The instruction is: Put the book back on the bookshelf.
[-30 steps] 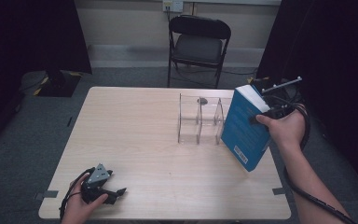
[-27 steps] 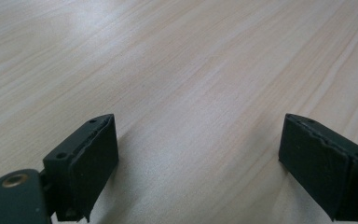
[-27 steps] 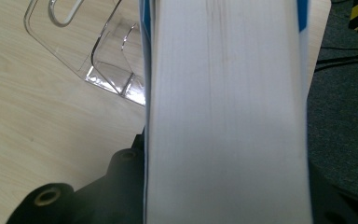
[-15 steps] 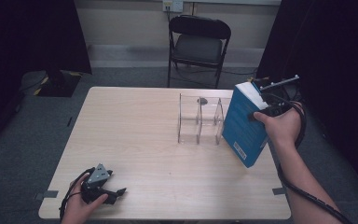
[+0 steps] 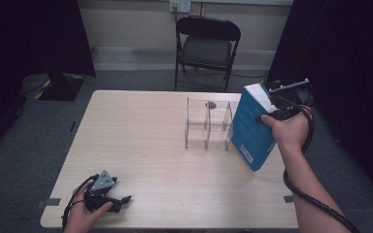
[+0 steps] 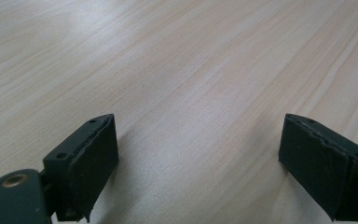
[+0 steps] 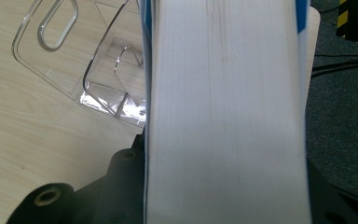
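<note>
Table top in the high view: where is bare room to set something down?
Bare: the light wooden table from its left edge to the clear plastic divider rack. Crowded: the right end, where the thick blue book leans beside the rack.

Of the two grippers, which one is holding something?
The right gripper, at the table's right side, is clamped on a thick blue book beside the clear rack. The left gripper has open jaws with only bare table between them.

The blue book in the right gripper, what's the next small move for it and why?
Probably ease the book leftward and stand it upright over the nearest slot of the clear rack. The right gripper holds it tilted in the air just right of the rack, its lower corner over the table, not yet between the dividers. The left gripper rests open.
</note>
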Available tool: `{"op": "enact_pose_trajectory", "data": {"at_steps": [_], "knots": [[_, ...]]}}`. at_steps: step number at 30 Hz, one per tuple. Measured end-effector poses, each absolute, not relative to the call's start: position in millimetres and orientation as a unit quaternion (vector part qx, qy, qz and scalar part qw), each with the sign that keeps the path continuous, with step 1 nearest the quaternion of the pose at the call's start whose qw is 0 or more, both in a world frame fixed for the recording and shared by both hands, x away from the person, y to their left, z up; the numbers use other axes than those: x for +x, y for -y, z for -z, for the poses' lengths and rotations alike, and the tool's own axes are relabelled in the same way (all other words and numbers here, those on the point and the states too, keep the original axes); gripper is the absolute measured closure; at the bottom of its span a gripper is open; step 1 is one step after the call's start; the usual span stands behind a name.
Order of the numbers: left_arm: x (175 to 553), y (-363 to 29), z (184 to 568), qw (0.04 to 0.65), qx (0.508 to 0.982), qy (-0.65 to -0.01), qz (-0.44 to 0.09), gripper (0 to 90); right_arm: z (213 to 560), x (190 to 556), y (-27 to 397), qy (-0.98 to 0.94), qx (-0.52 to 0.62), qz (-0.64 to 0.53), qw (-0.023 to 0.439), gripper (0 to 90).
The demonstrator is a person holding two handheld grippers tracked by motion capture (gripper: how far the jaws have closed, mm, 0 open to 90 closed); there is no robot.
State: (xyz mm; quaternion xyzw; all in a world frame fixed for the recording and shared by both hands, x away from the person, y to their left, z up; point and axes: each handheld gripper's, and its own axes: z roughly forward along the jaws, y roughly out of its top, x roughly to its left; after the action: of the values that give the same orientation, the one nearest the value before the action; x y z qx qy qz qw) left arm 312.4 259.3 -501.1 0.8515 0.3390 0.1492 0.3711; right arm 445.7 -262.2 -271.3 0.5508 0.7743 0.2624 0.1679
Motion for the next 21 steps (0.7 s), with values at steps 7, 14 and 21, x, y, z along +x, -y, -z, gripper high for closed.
{"op": "enact_pose_trajectory", "data": {"at_steps": [7, 14, 21], "knots": [[312, -259, 501, 0.372, 0.851, -0.339, -0.149, 11.4, 274, 450, 259, -0.774, 0.551, -0.262, 0.168, 61.9], [312, -259, 501, 0.372, 0.851, -0.339, -0.149, 11.4, 273, 455, 258, -0.771, 0.554, -0.265, 0.17, 61.8], [311, -259, 502, 0.373, 0.85, -0.342, -0.145, 11.3, 271, 459, 259, -0.767, 0.557, -0.268, 0.172, 61.8]]}}
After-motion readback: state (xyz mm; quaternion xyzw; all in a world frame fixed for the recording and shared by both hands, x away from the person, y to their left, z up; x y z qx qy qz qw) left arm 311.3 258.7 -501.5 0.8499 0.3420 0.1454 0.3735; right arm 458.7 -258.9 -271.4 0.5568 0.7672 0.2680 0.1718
